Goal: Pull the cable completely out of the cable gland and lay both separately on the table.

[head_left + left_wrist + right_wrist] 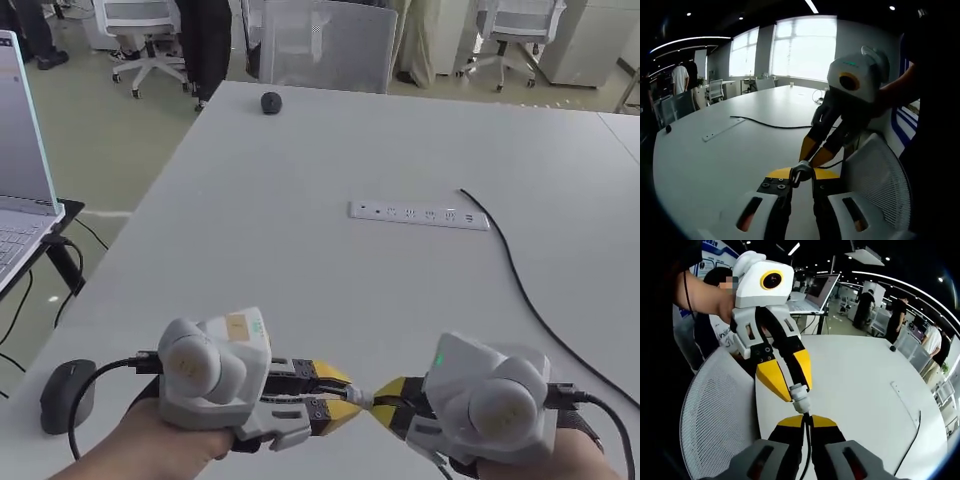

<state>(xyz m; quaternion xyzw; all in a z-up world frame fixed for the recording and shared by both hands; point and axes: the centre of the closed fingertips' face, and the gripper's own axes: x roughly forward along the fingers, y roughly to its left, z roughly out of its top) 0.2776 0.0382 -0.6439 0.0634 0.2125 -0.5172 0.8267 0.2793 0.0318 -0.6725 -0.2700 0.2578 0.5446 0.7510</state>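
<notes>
Low over the near edge of the white table (300, 250), my two grippers face each other tip to tip. My left gripper (340, 397) (799, 176) is shut on the small pale cable gland (362, 397) (801, 172) (799, 395), which sits between its yellow fingertips. My right gripper (392, 400) (807, 422) is shut on the thin black cable (808, 432) where it comes out of the gland. In the left gripper view the right gripper (822, 150) reaches in from the right, touching the gland. The cable's far end is hidden between the right jaws.
A white power strip (419, 214) lies mid-table with a long black cord (520, 280) running to the right edge. A small dark round object (271, 102) sits at the far side. A mouse (65, 395) and laptop (20, 190) stand left. A white mesh chair (720, 415) is below the grippers.
</notes>
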